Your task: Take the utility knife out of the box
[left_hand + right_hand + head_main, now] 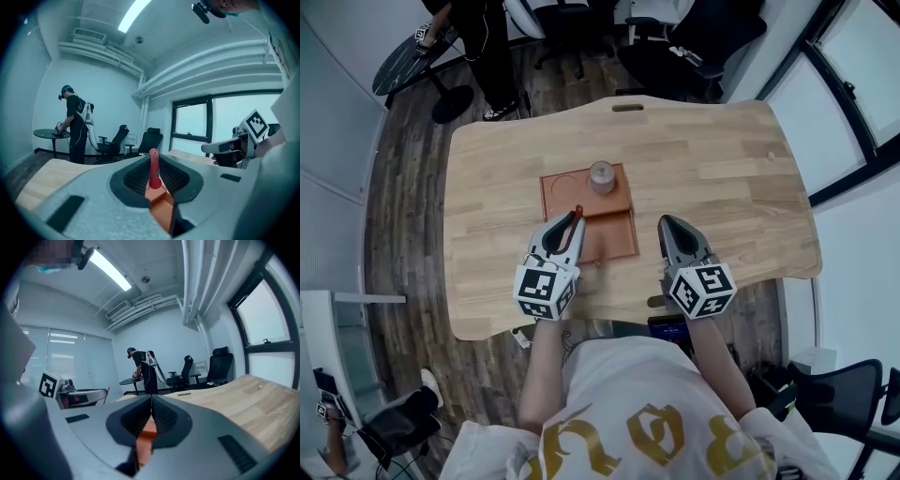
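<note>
Knife [153, 168] is sitting clamped in the left hand-held gripper [565, 225], its red end sticking out past the tips, above the near left part of the box [614, 246]. Box is lying mid-bench [722, 169], toward the near edge, with a roll [601, 175] standing in it. Right hand-held gripper [667, 223] is hovering just right of the box, jaws together, gripping nothing.

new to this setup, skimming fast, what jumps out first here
The red utility knife stands pinched in the left gripper, over the orange box on the wooden table. A small round container sits at the box's far end; the right gripper, shut and empty, is to the box's right.
</note>
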Available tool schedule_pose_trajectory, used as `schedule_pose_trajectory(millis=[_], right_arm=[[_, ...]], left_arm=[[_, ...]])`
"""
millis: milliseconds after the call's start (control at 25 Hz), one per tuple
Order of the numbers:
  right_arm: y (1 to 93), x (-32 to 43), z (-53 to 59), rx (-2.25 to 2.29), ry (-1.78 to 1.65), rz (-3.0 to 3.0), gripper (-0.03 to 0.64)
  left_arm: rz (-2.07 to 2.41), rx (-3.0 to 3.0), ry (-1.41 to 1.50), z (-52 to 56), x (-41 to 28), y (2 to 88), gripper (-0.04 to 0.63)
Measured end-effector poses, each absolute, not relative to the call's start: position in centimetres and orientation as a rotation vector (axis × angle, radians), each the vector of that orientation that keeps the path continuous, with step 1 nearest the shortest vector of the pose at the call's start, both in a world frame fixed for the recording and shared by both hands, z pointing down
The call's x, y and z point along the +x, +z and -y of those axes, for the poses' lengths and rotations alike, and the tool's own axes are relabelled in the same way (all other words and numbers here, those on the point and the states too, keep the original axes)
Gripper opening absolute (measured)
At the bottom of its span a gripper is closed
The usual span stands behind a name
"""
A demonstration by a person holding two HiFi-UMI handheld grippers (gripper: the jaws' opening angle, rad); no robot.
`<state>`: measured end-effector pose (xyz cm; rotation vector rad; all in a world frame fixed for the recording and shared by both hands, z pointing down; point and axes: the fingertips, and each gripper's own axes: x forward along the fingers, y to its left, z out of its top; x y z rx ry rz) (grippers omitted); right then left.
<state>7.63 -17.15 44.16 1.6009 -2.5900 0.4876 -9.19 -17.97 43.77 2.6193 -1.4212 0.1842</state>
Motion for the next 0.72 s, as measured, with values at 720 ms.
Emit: schedule_pose_trajectory(millis=[720], right_arm=[[43.4,7.7,16.8,1.584,0.429,2.567,0.011]], left_arm=[[1.461,2.659,0.203,17.1,-9.5,42.3,0.057]])
